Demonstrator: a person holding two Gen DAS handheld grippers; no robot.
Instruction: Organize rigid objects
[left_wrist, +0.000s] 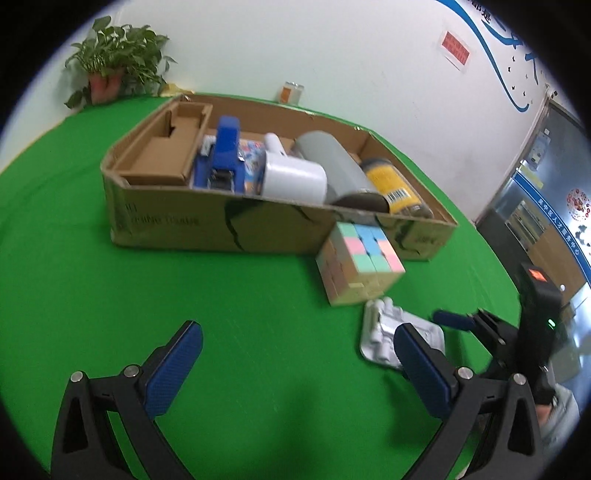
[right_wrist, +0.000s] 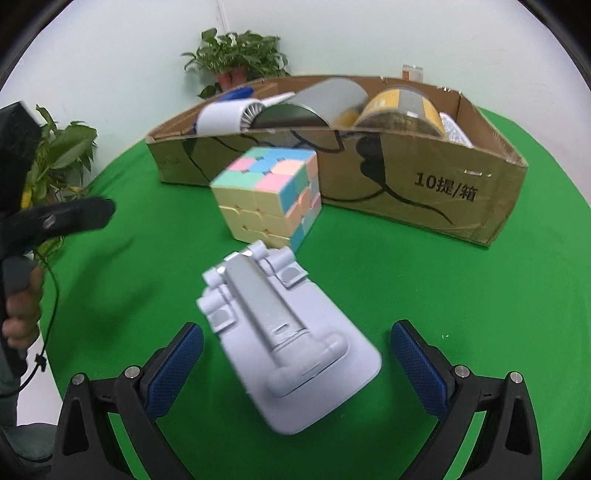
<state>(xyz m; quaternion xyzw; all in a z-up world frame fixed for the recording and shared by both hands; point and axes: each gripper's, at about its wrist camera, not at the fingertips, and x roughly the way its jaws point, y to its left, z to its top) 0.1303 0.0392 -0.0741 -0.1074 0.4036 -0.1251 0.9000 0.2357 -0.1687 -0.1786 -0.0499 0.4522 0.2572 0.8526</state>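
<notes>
A pale grey folding phone stand (right_wrist: 291, 343) lies flat on the green table, also seen in the left wrist view as the stand (left_wrist: 380, 328). My right gripper (right_wrist: 299, 354) is open around it, with a pad on each side and neither touching. A pastel puzzle cube (right_wrist: 269, 195) stands just beyond the stand, close to the cardboard box (right_wrist: 424, 192). My left gripper (left_wrist: 299, 354) is open over bare green cloth, left of the stand and nearer than the cube (left_wrist: 360, 264). Nothing is between its fingers.
The box (left_wrist: 177, 229) holds a blue stapler (left_wrist: 225, 155), a white fan (left_wrist: 291, 173), a grey cylinder (left_wrist: 332, 166) and a yellow can (left_wrist: 395, 184). Potted plants (right_wrist: 240, 55) stand by the wall. A person's hand (right_wrist: 22, 314) holds the left gripper's handle.
</notes>
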